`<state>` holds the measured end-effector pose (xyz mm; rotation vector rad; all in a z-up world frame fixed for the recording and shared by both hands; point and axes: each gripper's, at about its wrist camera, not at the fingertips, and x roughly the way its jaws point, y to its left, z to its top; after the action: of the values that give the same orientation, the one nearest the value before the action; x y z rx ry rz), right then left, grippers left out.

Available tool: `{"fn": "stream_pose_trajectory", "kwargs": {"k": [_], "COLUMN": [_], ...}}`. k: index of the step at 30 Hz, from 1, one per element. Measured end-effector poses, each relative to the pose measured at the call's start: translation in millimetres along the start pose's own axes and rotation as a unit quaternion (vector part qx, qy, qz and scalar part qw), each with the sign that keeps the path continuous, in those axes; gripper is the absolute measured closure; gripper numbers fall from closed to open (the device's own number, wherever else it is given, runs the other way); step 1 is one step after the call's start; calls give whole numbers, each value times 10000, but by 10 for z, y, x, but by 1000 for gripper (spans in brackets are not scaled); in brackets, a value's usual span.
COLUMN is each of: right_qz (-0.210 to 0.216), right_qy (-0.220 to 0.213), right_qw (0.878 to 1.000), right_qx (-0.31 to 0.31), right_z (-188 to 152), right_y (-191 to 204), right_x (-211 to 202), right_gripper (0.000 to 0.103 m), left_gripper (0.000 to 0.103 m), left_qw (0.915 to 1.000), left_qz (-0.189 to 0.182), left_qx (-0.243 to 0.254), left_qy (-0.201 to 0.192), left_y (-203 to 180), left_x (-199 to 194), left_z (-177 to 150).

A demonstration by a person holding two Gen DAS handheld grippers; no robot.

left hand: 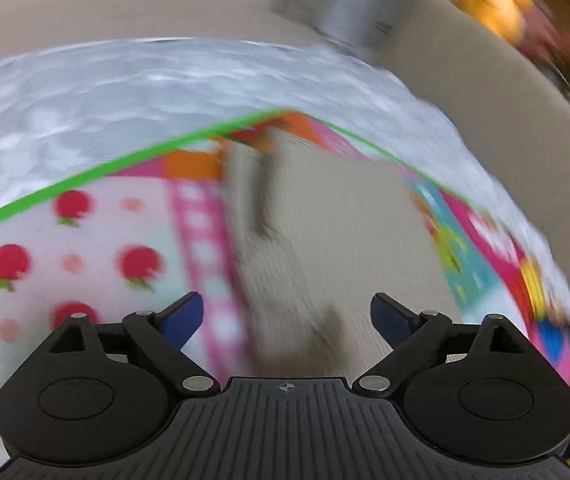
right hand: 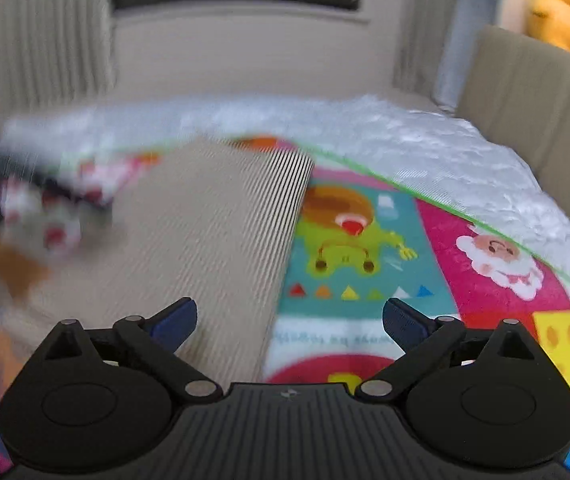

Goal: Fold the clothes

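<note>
A beige ribbed garment lies on a colourful play mat; motion blur smears its outline in the left wrist view. My left gripper hovers over the garment's near part, open, with nothing between its blue fingertips. In the right wrist view the same striped beige garment lies flat with a straight right edge. My right gripper is open above that edge, the left fingertip over cloth, the right one over the play mat.
A white quilted cover lies beyond the mat. A beige cushioned panel stands at the right, with a yellow plush toy above it. A blurred red-and-white cloth sits at the left. A wall and window are behind.
</note>
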<state>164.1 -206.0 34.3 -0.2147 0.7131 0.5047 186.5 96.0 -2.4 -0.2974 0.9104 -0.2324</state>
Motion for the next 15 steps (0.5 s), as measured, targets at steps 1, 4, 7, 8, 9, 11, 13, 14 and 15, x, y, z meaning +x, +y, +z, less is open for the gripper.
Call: {"fn": "stream_pose_trajectory", "kwargs": {"k": [1, 4, 7, 8, 9, 11, 13, 14, 15], "right_qz": [-36, -203, -391, -421, -411, -351, -289, -267, -245], "right_qy": [61, 320, 354, 351, 383, 479, 576, 588, 596], "right_qw": [9999, 9972, 9939, 9942, 9945, 9960, 9969, 9973, 9975], "right_qx": [-121, -641, -972, -927, -881, -665, -441, -356, -274], "right_z": [-39, -220, -430, -433, -419, -414, -410, -415, -422], "right_y": [34, 184, 305, 298, 282, 227, 171, 159, 150], "right_x": [32, 153, 239, 241, 245, 275, 306, 303, 298], "right_gripper": [2, 2, 0, 0, 0, 0, 0, 0, 0], "left_gripper": [8, 7, 6, 4, 4, 1, 0, 0, 0], "left_qw": [9998, 9949, 9873, 9869, 9872, 9876, 9876, 9876, 9877], "left_qz": [-47, 243, 588, 603, 601, 643, 689, 699, 709], "left_qx": [169, 909, 1306, 1312, 1295, 1249, 1220, 1210, 1201], "left_qy": [52, 373, 693, 715, 717, 700, 711, 712, 713], "left_y": [-86, -360, -457, -439, -423, -394, -375, -374, -372], "left_x": [-33, 37, 135, 136, 130, 106, 112, 117, 122], "left_z": [-49, -229, -413, -450, -467, -480, -497, -499, -500]}}
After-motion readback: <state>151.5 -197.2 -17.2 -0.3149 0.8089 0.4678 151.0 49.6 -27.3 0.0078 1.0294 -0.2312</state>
